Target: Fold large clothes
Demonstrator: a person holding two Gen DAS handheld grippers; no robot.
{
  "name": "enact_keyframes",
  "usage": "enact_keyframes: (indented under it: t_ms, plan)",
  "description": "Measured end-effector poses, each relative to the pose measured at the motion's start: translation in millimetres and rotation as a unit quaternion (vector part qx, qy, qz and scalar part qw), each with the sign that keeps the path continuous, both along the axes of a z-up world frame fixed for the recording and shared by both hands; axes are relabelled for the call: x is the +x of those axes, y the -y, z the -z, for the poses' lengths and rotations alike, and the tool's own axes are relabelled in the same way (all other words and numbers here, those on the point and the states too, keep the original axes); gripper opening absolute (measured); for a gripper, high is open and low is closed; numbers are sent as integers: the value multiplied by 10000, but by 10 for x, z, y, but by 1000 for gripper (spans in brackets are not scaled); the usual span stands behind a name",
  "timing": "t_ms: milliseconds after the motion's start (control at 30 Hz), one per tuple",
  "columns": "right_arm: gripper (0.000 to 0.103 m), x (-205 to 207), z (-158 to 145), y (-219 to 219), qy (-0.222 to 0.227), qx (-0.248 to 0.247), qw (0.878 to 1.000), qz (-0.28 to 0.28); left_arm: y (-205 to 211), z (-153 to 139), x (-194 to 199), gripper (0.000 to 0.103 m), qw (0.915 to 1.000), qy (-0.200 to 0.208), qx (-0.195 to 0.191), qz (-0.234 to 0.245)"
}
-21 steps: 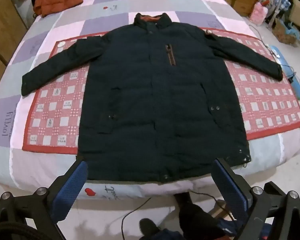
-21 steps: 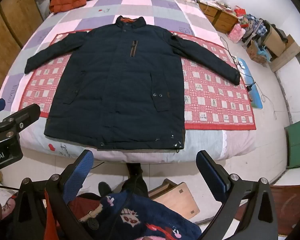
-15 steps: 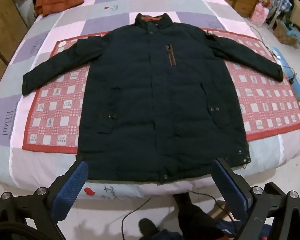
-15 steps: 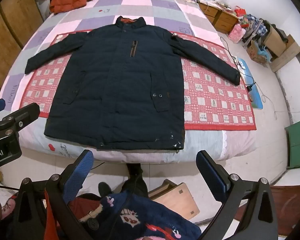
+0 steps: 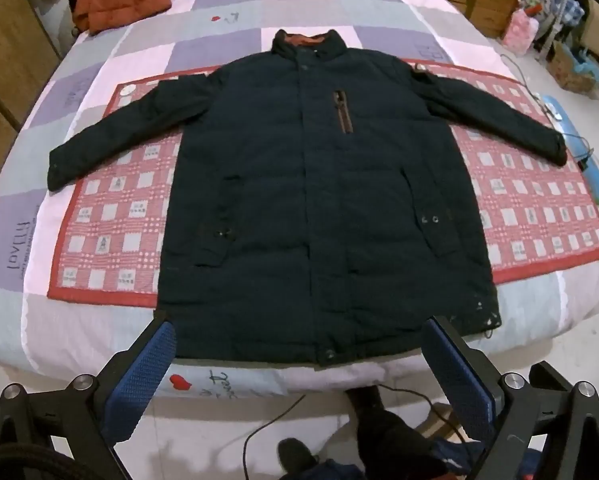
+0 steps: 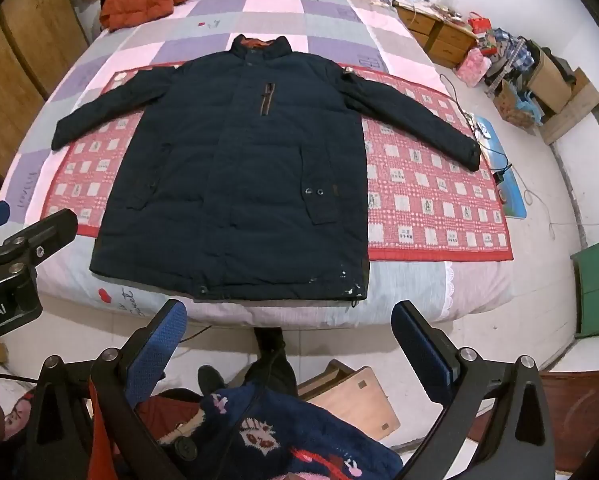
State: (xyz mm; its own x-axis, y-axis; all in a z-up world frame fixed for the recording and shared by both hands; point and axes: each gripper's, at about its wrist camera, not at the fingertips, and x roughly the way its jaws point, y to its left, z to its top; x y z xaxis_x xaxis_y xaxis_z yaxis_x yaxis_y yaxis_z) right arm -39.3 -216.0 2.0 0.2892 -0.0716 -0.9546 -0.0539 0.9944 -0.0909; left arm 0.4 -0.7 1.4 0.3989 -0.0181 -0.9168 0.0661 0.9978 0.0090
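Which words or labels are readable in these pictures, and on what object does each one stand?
"bot.AI", start cut off by the frame: on the left gripper body.
"LOVELY", sideways: on a purple square of the quilt.
"Sweet", cursive, partly hidden: on the quilt's hanging edge.
Print on the red mat squares: too small to read.

The dark padded coat (image 5: 323, 200) is matt quilted cloth, lying on a red checked woven mat (image 5: 539, 208) over a soft patchwork bedspread (image 5: 219, 44), beside varnished wooden drawers (image 6: 439, 36).
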Motion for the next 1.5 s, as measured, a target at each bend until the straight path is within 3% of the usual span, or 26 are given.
enact_keyframes:
  t_ms: [1500]
  plan:
    - [103,-57,-87,-60,79,28,9998,175,45,-22,-27,101,10000,73,-2,-46]
